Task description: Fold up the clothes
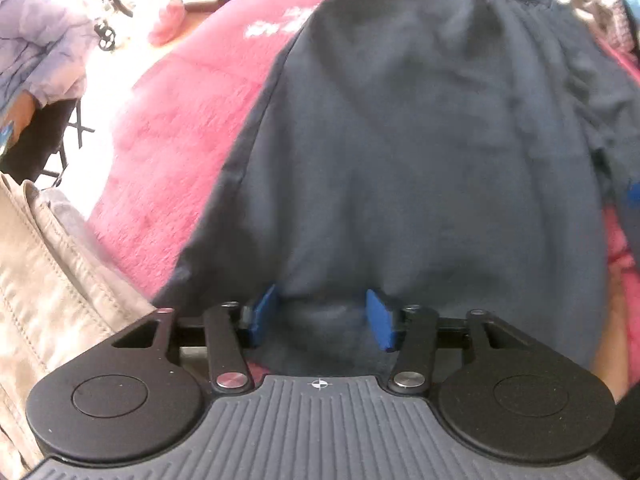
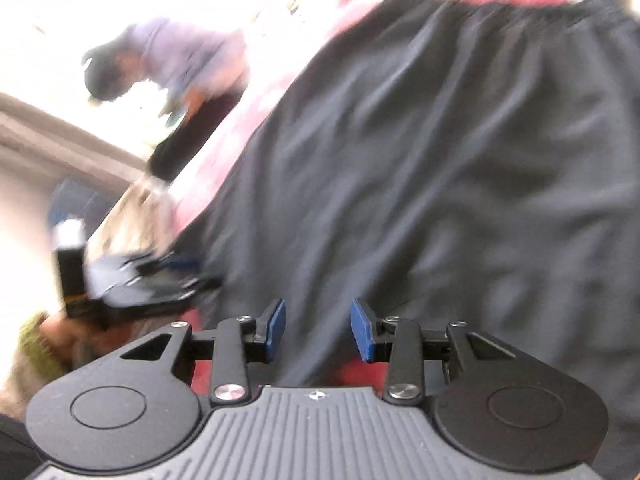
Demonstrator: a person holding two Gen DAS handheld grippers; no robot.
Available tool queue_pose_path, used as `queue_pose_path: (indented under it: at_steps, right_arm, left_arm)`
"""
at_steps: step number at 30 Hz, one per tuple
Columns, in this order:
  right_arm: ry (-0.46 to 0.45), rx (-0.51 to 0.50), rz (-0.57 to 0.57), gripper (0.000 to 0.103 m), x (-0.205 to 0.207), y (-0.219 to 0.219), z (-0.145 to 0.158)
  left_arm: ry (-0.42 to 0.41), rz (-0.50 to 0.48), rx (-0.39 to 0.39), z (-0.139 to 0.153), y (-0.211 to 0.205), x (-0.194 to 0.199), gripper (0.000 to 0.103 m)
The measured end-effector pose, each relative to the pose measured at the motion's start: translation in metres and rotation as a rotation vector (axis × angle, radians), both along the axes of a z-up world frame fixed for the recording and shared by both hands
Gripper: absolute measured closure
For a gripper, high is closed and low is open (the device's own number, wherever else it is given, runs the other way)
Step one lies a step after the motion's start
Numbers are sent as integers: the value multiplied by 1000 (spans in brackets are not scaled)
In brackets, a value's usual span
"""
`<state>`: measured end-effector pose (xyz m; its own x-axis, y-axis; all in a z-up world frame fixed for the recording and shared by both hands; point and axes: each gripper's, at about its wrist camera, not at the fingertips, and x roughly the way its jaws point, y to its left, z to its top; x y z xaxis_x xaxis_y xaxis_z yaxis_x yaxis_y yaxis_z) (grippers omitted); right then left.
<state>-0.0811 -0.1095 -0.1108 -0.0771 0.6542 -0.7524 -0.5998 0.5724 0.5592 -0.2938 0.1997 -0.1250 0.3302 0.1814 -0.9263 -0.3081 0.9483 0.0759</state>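
A dark navy garment (image 1: 420,152) lies spread on a pink fuzzy blanket (image 1: 176,152). My left gripper (image 1: 322,316) is at the garment's near edge, blue pads apart, with a low bulge of the cloth between them; the pads do not press on it. One blue pad (image 1: 633,196) of the right gripper shows at the garment's right side. In the blurred right wrist view my right gripper (image 2: 320,330) hovers open over the navy garment (image 2: 440,160), nothing between its pads. The left gripper (image 2: 192,270) is a blur at the cloth's left edge.
A beige garment (image 1: 52,288) lies at the blanket's left edge. A person in a lilac jacket (image 2: 184,56) bends over in the bright background, beside a black folding chair (image 1: 52,140). Patterned clothes (image 1: 600,12) are heaped at the far right.
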Motion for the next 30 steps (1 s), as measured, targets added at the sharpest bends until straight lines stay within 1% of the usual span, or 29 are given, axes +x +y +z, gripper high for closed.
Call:
queue_pose_path:
  at_steps: [2,4,6,7,8,10,12,13,15,18,21,24,30]
  right_arm:
    - [-72,0,-99,63,10,-32,11]
    - [-137,5,-202,63,22,-70,24]
    - [-191,-5,-316,63,41,-118,36]
    - [-202,-11,-372,63,49,-141,40]
    - [-210,-19,-426,63,57,-163,43]
    - [-182,-48,-517,63,65,-196,44]
    - [-134,-81,-578,63,71,-226,41]
    - [-116,-95,-591,63,73,-235,38]
    - [-82,-122,-610,63,72,-247,32]
    - [-14,-150,-642,63,78,-249,12]
    - [37,-158,-683,63,89,-251,-4]
    - [53,-160,-704,63,95,-253,-8]
    - [49,-194,-766,63,114,-253,-21]
  left_arm:
    - [-30,16,21,12,-2,3,49]
    - [-80,22,26,28,-4,9,49]
    - [-140,10,17,45,-9,22,47]
    - [-170,-9,13,52,-14,31,47]
    - [-201,-37,6,58,-23,42,47]
    - [-256,-109,-38,66,-45,69,46]
    - [-289,-199,-117,68,-76,101,45]
    - [-295,-248,-156,67,-94,116,45]
    - [-299,-360,-216,60,-133,146,45]
    - [-287,-496,-236,48,-188,184,45]
    - [-262,-552,-280,33,-222,223,45]
    - [-269,-595,-291,28,-240,252,45]
    - [-312,-643,-343,27,-251,280,45]
